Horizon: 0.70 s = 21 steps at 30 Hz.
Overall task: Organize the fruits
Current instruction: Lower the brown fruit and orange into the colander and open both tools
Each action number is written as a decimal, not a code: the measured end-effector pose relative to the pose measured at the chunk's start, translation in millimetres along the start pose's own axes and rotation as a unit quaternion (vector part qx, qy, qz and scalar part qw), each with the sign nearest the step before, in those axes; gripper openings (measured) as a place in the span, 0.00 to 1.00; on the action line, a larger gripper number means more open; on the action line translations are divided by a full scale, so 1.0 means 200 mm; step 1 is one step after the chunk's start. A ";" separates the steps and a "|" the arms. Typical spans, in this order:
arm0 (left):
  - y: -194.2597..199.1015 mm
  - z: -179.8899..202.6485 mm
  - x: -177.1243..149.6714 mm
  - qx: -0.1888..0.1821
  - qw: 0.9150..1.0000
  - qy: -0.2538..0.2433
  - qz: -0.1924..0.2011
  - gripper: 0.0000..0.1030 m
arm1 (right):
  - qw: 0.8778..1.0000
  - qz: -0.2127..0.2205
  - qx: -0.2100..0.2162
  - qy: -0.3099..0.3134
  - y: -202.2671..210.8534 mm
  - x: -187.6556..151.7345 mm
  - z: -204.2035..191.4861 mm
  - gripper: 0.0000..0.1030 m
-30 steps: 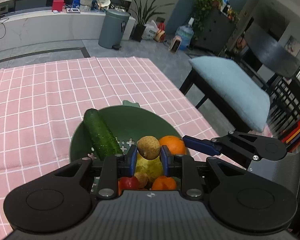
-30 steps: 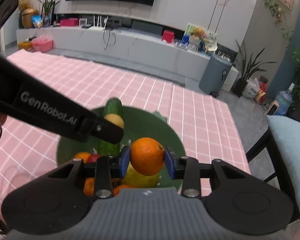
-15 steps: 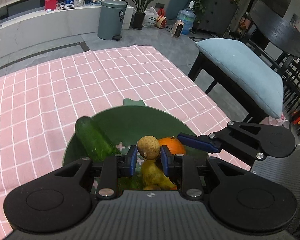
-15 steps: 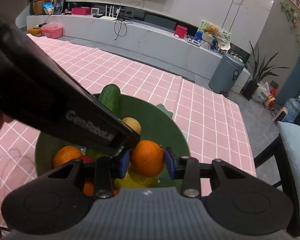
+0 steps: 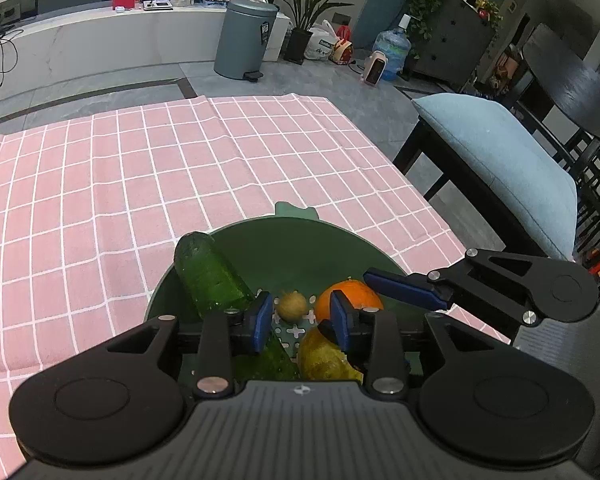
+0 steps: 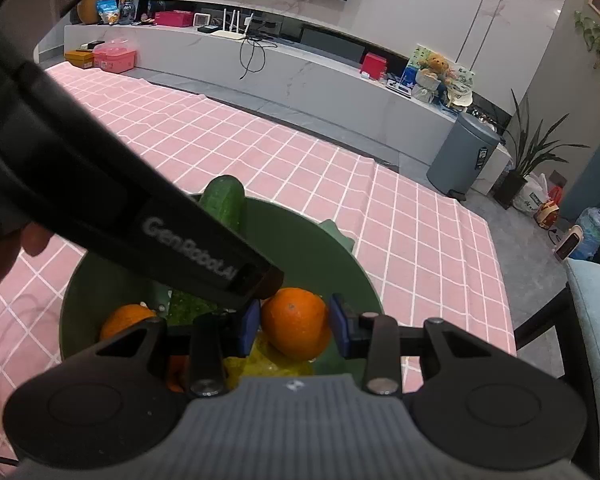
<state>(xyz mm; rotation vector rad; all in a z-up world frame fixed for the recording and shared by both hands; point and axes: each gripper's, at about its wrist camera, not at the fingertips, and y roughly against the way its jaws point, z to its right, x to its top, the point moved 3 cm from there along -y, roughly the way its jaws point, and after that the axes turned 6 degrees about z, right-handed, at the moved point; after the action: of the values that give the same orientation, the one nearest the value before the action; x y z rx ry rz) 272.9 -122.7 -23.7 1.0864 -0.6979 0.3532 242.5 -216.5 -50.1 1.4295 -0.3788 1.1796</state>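
Observation:
A green bowl (image 5: 300,248) on the pink checked cloth holds a cucumber (image 5: 208,272), a small brown fruit (image 5: 291,306), an orange (image 5: 350,294) and a yellow pear (image 5: 324,356). My left gripper (image 5: 299,320) is open above the bowl, and the brown fruit lies on the bowl floor between its fingers. My right gripper (image 6: 293,326) is open with its pads close on either side of an orange (image 6: 294,328) that rests on the pear (image 6: 268,360) in the bowl (image 6: 340,272). A second orange (image 6: 124,320) lies at the bowl's left. The left gripper's body hides part of the bowl in the right wrist view.
The pink checked tablecloth (image 5: 100,184) covers the table, whose right edge runs close to the bowl. A bench with a light blue cushion (image 5: 500,160) stands beside the table on the right. A grey bin (image 5: 246,38) and plants stand on the floor beyond.
My left gripper opened and the brown fruit dropped into the bowl. My right gripper opened slightly and the orange now rests on the pear. Both grippers lowered toward the bowl.

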 end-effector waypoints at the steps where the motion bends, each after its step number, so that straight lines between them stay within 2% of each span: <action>1: 0.01 0.00 0.00 -0.001 1.000 0.002 0.002 0.45 | 1.000 -0.001 0.002 0.000 0.01 -0.01 0.00 0.33; 4: 0.06 -0.01 -0.01 -0.005 1.000 0.007 0.011 0.51 | 1.000 -0.003 0.010 -0.015 0.01 -0.01 0.02 0.33; 8: 0.14 -0.02 -0.01 -0.002 1.000 0.008 0.025 0.51 | 0.998 -0.004 0.030 -0.049 0.00 0.01 0.04 0.33; 14: 0.22 -0.07 -0.01 0.016 0.999 0.000 0.030 0.52 | 0.998 -0.014 0.037 -0.049 -0.07 0.05 0.02 0.33; 21: 0.27 -0.16 -0.03 0.024 0.999 0.026 0.035 0.52 | 0.996 -0.032 0.040 -0.072 -0.15 0.08 0.04 0.33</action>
<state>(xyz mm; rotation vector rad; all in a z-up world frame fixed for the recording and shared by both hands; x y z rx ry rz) 248.5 -69.5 0.3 1.0966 -0.6857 0.4587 277.0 -209.9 -53.0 1.5900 -0.3863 1.0524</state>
